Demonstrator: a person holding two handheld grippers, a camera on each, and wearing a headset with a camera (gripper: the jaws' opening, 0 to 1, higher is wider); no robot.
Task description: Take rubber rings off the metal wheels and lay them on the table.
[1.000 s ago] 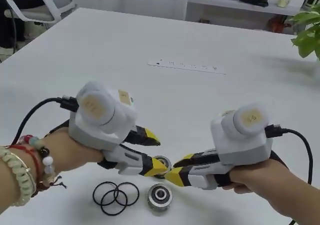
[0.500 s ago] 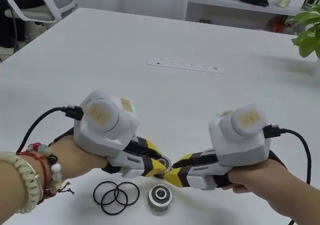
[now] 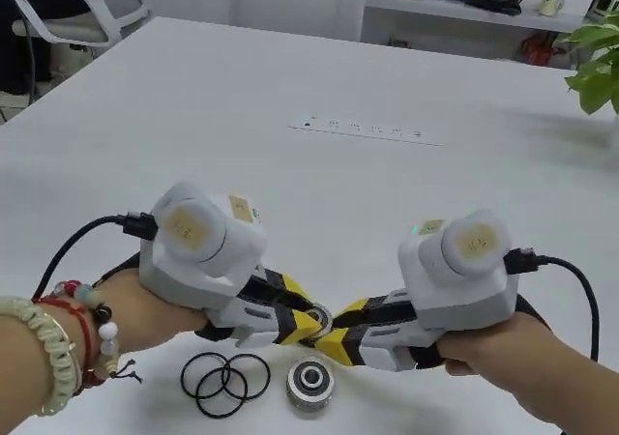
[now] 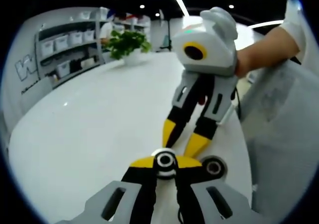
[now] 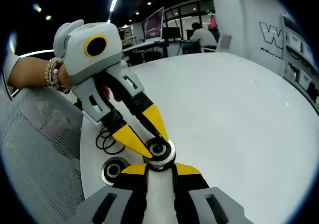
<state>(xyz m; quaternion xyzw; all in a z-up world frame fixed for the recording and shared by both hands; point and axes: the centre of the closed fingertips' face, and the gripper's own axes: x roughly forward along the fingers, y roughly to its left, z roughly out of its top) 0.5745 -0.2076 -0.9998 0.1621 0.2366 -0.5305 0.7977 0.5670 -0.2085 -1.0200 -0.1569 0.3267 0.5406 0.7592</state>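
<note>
Rubber rings (image 3: 224,375): three lie loose on the desk (image 3: 290,193) at the near edge, thin black loops overlapping one another, just beside a second wheel (image 3: 309,382) that sits flat there. One small metal wheel (image 3: 315,316) is up off the desk, held between the two tools where their yellow tips meet. Left gripper (image 3: 305,324): fingers (image 4: 142,163) clenched on the wheel, one tip on each side of it. Right gripper (image 3: 336,340): fingers (image 4: 197,144) drawn near together right at the wheel's rim; cannot tell whether they have a ring pinched or only touch the metal. Whether this wheel carries a ring is too small to make out. Handling, as judged: the wheel is stiff, smooth and likely slippery, with some weight for its size, so it wants a firm hold across its flat faces or hub, leaving the rim free. A ring is light, soft and stretchy; best nipped at one spot on the rim's edge, lifted out of its groove and rolled off sideways. Risk is the ring snapping back or the wheel twisting out of the grip.
</note>
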